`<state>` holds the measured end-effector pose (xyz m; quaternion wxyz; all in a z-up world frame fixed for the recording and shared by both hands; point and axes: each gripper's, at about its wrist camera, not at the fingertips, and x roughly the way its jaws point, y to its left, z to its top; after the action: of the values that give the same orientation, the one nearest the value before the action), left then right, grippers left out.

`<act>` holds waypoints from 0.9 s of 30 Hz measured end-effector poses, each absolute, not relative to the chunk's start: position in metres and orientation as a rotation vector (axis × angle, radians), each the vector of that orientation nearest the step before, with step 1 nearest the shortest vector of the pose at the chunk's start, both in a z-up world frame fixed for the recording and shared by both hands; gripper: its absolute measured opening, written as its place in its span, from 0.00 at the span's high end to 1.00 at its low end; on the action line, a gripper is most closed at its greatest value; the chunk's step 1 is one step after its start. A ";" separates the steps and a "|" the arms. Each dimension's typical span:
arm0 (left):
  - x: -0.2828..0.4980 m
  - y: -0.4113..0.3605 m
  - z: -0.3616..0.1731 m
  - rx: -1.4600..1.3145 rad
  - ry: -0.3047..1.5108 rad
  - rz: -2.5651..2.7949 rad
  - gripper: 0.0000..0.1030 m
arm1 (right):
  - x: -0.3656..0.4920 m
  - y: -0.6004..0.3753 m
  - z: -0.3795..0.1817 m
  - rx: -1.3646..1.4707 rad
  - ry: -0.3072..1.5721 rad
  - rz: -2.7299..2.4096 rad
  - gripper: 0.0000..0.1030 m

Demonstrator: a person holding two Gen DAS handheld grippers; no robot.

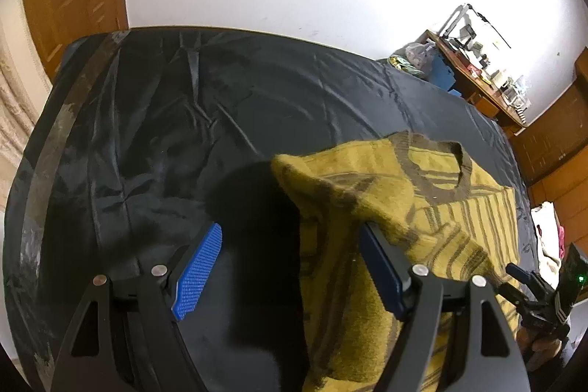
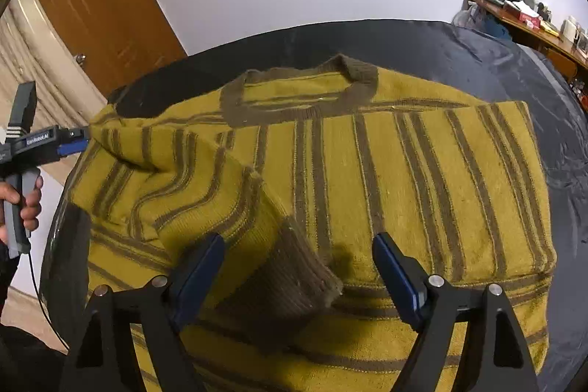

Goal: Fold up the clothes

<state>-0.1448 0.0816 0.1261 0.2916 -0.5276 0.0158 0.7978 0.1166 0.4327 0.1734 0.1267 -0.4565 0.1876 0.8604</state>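
Sleeve folded across sweater; right gripper released, left gripper agape, empty. Next: fold the other side.

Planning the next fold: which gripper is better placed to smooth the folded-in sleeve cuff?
Right. The right gripper stands open directly over the brown cuff lying on the yellow striped sweater. The left gripper, also open, sits at the sweater's far-side edge, mostly over the black sheet.
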 end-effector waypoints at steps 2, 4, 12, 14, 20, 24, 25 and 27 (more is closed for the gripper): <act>-0.147 0.079 0.124 -1.420 0.023 2.128 0.22 | 0.115 0.438 0.170 -1.344 0.571 2.501 0.18; -0.148 0.080 0.124 -1.421 0.019 2.130 0.22 | 0.113 0.446 0.165 -1.366 0.619 2.486 0.18; -0.150 0.087 0.123 -1.411 0.041 2.126 0.22 | 0.095 0.412 0.142 -1.512 0.480 2.524 0.67; -0.152 0.089 0.123 -1.412 0.043 2.126 0.22 | 0.091 0.405 0.144 -1.516 0.417 2.514 0.87; -0.153 0.092 0.126 -1.382 0.094 2.154 0.22 | 0.093 0.418 0.192 -1.319 0.401 2.529 0.94; -0.155 0.095 0.131 -1.347 0.126 2.168 0.22 | 0.105 0.444 0.240 -1.125 0.348 2.465 0.94; -0.156 0.096 0.132 -1.341 0.130 2.170 0.22 | 0.109 0.451 0.248 -1.095 0.348 2.444 0.94; -0.157 0.099 0.132 -1.336 0.143 2.173 0.22 | 0.110 0.467 0.254 -1.079 0.356 2.400 0.94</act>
<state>-0.1569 0.0987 0.1318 0.2893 -0.5005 0.0536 0.8142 0.1099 0.4668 0.2544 0.2408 -0.3945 0.1300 0.8772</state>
